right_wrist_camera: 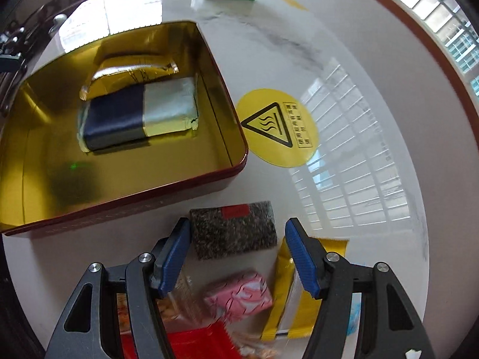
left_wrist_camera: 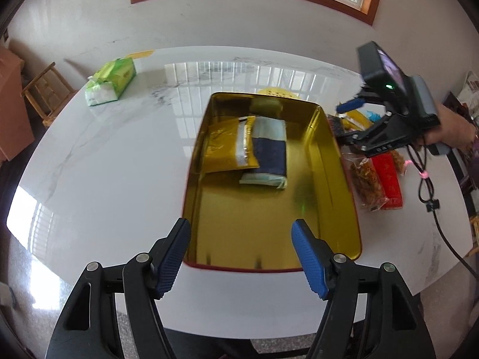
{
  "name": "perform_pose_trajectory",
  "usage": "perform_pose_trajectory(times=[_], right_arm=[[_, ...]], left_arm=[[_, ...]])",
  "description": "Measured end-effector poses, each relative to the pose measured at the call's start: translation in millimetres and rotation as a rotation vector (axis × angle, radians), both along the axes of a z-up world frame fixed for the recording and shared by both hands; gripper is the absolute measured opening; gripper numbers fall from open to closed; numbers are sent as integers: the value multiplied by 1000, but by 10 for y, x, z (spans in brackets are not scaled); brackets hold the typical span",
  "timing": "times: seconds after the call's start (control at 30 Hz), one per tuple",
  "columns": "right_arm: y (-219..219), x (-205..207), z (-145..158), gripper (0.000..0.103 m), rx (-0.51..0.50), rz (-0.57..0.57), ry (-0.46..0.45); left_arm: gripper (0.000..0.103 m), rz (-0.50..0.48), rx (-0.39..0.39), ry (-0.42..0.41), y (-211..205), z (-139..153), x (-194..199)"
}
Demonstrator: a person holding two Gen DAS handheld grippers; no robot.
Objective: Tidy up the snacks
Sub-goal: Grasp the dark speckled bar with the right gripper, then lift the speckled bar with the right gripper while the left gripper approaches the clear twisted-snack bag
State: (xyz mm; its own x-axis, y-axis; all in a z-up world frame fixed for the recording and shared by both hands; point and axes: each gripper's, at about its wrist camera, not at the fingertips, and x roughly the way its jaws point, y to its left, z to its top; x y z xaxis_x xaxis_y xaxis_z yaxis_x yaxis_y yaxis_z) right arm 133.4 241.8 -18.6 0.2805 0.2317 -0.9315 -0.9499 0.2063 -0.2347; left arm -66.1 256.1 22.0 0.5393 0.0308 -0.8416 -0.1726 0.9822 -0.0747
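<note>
Both tongs are released: the right tongs (right_wrist_camera: 238,254) hover over a speckled packet (right_wrist_camera: 233,233); closing off-centre, probably, could snag the pink packet (right_wrist_camera: 239,299) instead.

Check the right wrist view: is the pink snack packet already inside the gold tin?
No, the pink snack packet lies on the white table outside the gold tin, which holds only a yellow packet and a navy-and-silver packet.

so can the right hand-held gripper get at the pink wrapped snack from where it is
Probably yes. The right hand-held gripper hangs open directly above the pink wrapped snack, which lies on top of the pile outside the gold rectangular tin, with nothing covering it.
</note>
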Motion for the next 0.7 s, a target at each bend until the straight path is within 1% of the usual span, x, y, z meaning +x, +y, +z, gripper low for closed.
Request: perform_pose_trajectory(times=[0.1,0.2,0.27,0.33,0.37,0.43,0.47,0.57,0.63,0.7], right_arm=[[73,70,-96,60,-26,0,63],[90,115,-95,57,10,-37,109],[57,101,-88,55,24,-73,102],[-41,33,-46,54,52,-132,73],[-156,-15,39,54,109,-179,70],[-410,-107,225,54,237,-271,94],[-624,-215,358,54,313,-326,87],[-1229,-565,594,55,466,-478,56],[-1685,-839,667,55,534,-592,15],[-2115,-1123,652,55,559,-687,-33]], left_arm=[[70,-17,19,14,-68,-42,47],[70,-18,15,42,-74,-109,85],[70,-3,8,49,-50,-137,97],[70,8,4,55,-27,-136,98],[70,12,0,47,-17,-113,81],[70,11,2,25,-18,-53,48],[70,7,4,11,-28,-4,27],[70,-16,-17,-10,-92,99,1],[70,-49,-52,-10,-182,151,4],[70,-87,-82,-7,-298,197,27]])
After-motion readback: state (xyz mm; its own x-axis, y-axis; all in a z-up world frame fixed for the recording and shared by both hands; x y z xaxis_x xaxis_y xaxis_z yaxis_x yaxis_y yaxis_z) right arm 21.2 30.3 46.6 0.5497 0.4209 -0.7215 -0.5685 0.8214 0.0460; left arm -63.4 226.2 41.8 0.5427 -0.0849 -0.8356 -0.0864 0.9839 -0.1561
